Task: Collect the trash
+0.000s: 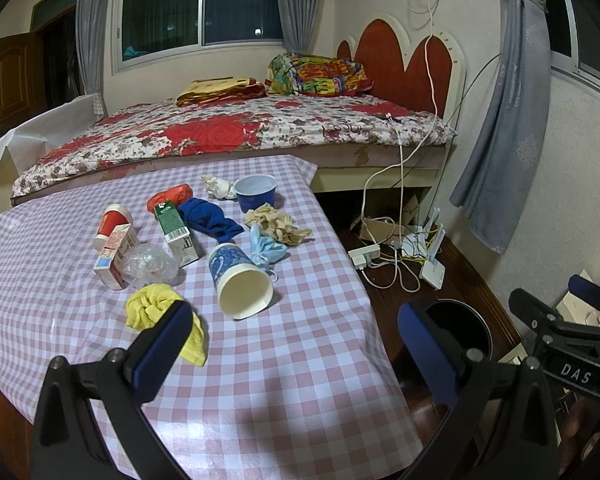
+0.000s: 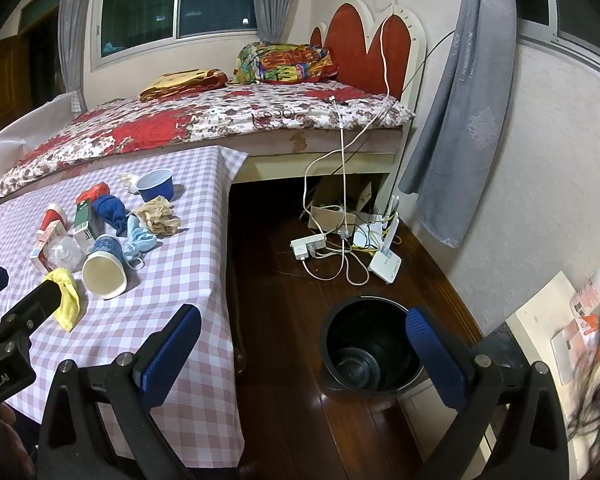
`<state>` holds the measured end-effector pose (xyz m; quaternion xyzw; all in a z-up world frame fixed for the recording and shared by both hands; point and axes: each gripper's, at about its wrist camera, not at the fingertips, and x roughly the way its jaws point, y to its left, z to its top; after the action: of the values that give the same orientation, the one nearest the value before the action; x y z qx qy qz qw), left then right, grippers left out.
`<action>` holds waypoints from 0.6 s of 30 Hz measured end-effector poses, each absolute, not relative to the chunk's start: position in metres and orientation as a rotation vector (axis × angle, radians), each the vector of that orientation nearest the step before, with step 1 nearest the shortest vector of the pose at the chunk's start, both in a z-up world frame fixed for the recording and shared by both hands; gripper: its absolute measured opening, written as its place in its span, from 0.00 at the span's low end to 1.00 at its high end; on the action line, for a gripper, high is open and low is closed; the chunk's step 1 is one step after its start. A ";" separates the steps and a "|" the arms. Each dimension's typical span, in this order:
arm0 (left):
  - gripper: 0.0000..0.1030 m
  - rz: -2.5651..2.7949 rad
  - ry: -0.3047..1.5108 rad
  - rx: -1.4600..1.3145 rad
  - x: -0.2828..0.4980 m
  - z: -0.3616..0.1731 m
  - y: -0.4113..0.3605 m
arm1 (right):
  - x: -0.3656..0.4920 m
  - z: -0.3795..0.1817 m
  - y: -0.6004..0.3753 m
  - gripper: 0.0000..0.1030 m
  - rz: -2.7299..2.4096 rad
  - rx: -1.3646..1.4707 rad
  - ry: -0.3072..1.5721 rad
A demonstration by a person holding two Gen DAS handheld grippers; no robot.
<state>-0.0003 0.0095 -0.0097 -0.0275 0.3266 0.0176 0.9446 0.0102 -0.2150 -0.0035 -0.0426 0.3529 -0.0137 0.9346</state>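
Trash lies on the pink checked table: a yellow cloth, a tipped blue paper cup, a blue mask, crumpled brown paper, a blue bowl, cartons and clear plastic. My left gripper is open and holds nothing; its left finger is just in front of the yellow cloth. My right gripper is open and holds nothing, between the table edge and the black bin on the floor. The bin looks empty.
A bed stands right behind the table. A power strip, tangled cables and a white router lie on the wooden floor beyond the bin. A grey curtain hangs at the right wall. Boxes and a bottle sit at far right.
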 end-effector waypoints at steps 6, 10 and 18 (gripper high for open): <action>1.00 0.035 0.665 -0.058 0.000 -0.009 0.010 | 0.010 -0.003 -0.214 1.00 -0.029 -0.088 0.720; 1.00 0.036 0.667 -0.055 0.000 -0.009 0.010 | 0.011 -0.003 -0.214 1.00 -0.028 -0.089 0.722; 1.00 0.035 0.667 -0.058 0.000 -0.010 0.010 | 0.010 -0.003 -0.215 1.00 -0.030 -0.092 0.723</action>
<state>0.0001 0.0101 -0.0098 -0.0286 0.3272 0.0172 0.9444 0.0105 -0.2145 -0.0032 -0.0450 0.3534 -0.0145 0.9343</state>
